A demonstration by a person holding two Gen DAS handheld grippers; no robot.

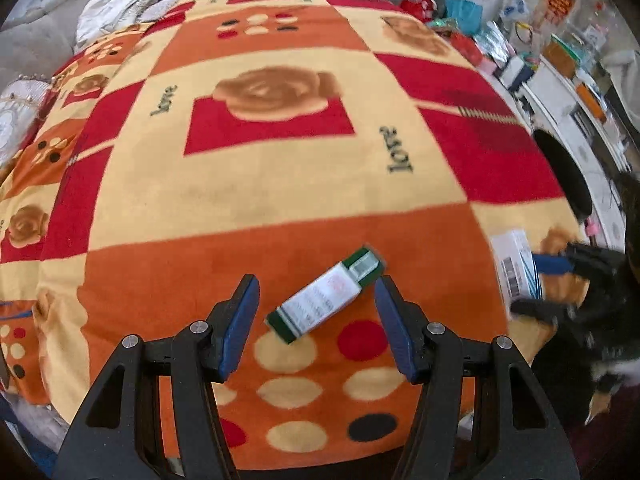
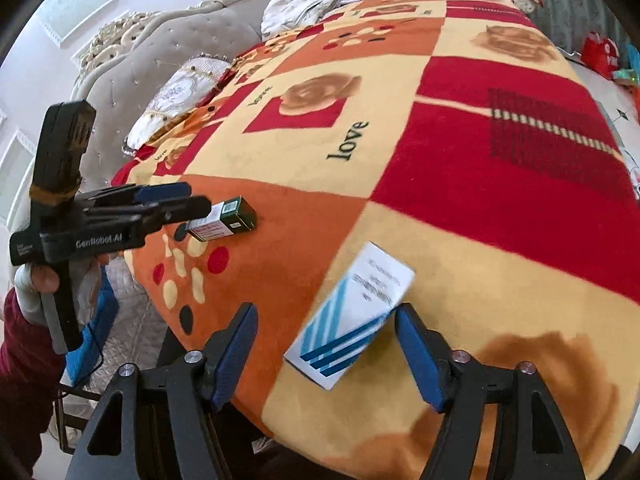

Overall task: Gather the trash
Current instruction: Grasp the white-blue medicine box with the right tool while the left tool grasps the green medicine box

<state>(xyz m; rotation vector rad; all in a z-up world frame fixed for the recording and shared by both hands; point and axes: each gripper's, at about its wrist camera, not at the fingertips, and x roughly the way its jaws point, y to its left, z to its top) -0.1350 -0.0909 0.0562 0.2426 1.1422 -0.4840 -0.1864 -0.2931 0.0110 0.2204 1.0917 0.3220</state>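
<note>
Two small boxes lie flat on the blanket that covers the bed, both near its close edge, so each can be reached without leaning over; the person works one with each hand.

The left tool stands wide open with its fingers to either side of the green box, which lies aslant between the pads, touching neither as far as the left wrist view shows; the tool holds nothing; the box's slant means the pads would close on its corners rather than its long faces, so a small turn of the wrist seems called for before closing.

The right tool is likewise wide open and empty, and the white box with blue stripes sits between its fingers, its near end toward the camera; its upper corner lies just beside the right pad, though whether they touch I cannot tell through the blur.

The soft blanket gives under a push, so a flat box may tilt or sink as the pads close; no bin shows in either view.
</note>
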